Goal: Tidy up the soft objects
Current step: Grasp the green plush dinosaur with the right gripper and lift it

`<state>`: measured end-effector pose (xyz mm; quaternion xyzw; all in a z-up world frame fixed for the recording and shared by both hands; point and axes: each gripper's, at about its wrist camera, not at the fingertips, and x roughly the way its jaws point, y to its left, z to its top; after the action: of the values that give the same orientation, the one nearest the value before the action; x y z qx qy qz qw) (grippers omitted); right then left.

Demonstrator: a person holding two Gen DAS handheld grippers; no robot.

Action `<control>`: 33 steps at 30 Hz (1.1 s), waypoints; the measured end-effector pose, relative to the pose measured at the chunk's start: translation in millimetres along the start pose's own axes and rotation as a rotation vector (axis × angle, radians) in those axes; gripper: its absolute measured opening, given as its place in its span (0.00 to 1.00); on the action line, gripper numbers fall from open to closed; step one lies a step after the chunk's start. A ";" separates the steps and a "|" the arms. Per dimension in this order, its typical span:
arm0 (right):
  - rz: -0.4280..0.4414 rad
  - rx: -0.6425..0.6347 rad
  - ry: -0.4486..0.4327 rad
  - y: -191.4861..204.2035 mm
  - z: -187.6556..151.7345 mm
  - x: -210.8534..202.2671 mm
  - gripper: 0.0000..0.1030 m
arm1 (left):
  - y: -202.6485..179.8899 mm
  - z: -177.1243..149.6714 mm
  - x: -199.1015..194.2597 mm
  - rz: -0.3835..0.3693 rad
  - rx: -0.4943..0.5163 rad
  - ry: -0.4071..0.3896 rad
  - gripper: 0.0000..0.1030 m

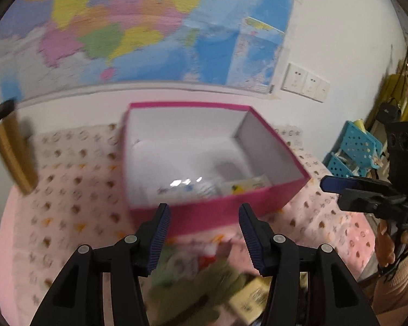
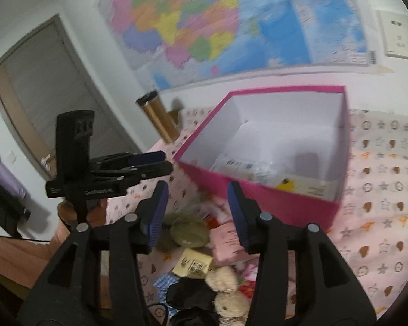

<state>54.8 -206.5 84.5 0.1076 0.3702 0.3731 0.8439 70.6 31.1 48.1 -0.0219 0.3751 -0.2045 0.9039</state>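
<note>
Nearest, the left gripper (image 1: pixel 204 233) and right gripper (image 2: pixel 197 212) hover with jaws parted, nothing between the pads. Below them a heap of soft objects lies on the patterned pink cloth (image 2: pixel 380 217): a green plush toy (image 2: pixel 189 233), a beige teddy bear (image 2: pixel 227 293), a black fabric item (image 2: pixel 187 293), a pink packet (image 2: pixel 228 241) and a yellow box (image 2: pixel 194 265). Just beyond stands the open pink box (image 1: pixel 204 217), white inside, holding a few flat packets (image 1: pixel 204 188). Farther left, a gold tumbler (image 2: pixel 157 116) stands upright. A wall map (image 1: pixel 122 27) hangs behind.
</note>
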 end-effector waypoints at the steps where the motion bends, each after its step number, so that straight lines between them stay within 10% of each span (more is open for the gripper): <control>1: 0.004 0.001 0.018 2.1 -2.2 7.2 0.47 | 6.3 -7.8 -3.7 -0.002 -0.011 0.009 0.52; 18: -0.049 -0.015 0.334 10.3 -45.2 135.5 0.55 | 47.0 -107.2 -2.9 -0.008 -0.194 0.155 0.61; 33: -0.037 -0.035 0.329 17.1 -53.7 141.2 0.51 | 45.3 -106.5 5.7 -0.074 -0.215 0.166 0.51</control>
<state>70.7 -99.5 -22.3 0.0235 0.4986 0.3766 0.7804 17.1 82.5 -40.9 -0.1155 0.4671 -0.1976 0.8541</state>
